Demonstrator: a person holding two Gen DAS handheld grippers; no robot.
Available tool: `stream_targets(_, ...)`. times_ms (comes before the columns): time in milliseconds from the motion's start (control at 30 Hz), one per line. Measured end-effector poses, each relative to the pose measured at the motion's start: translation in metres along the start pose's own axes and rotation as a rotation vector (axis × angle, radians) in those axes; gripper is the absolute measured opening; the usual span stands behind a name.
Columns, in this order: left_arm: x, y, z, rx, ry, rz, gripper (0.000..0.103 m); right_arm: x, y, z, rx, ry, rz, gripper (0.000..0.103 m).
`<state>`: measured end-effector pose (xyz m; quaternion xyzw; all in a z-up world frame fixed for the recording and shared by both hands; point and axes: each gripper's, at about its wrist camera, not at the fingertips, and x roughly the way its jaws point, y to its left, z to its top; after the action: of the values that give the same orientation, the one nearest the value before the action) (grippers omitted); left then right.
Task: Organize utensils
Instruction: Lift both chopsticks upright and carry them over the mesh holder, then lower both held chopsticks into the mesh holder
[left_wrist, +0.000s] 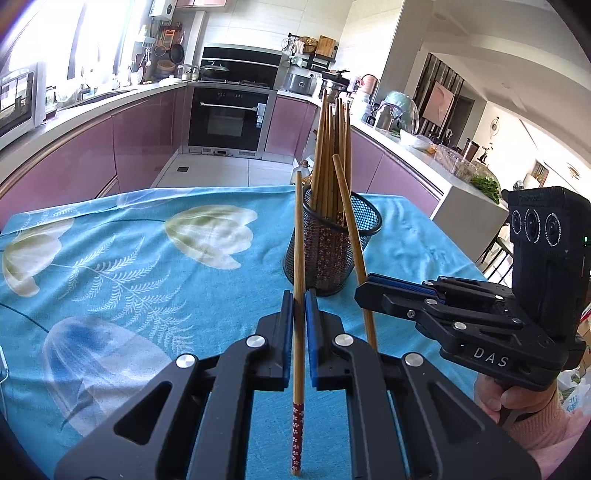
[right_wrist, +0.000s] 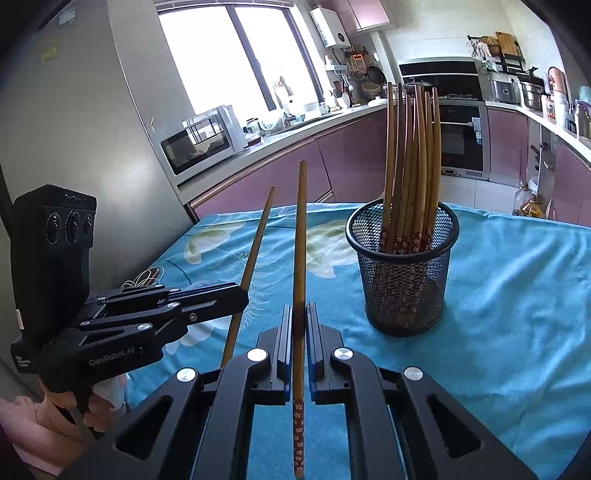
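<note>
We hold one chopstick in each clenched gripper, left gripper (left_wrist: 299, 295) and right gripper (right_wrist: 300, 308), just short of the mesh holder (right_wrist: 402, 269) on the worktop. Most chopsticks already stand inside; these two seem the last, though the worktop's near edge is hidden.

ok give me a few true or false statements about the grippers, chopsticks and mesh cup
1. Each gripper holds one chopstick. True: left gripper grips a chopstick, right gripper grips another.
2. The mesh cup is empty. False: it holds a bundle of chopsticks.
3. The cup lies tipped over. False: it stands upright.
4. The cup stands on a blue floral cloth. True.
</note>
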<state>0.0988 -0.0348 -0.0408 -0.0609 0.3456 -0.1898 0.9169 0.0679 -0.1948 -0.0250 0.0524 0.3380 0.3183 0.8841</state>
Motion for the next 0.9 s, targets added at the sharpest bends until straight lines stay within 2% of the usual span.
stream_targets(900,-0.016,-0.012,0.014,0.012,-0.062,-0.045,0.007,-0.022,-0.004,0.013,-0.002,-0.074,-0.006,0.006)
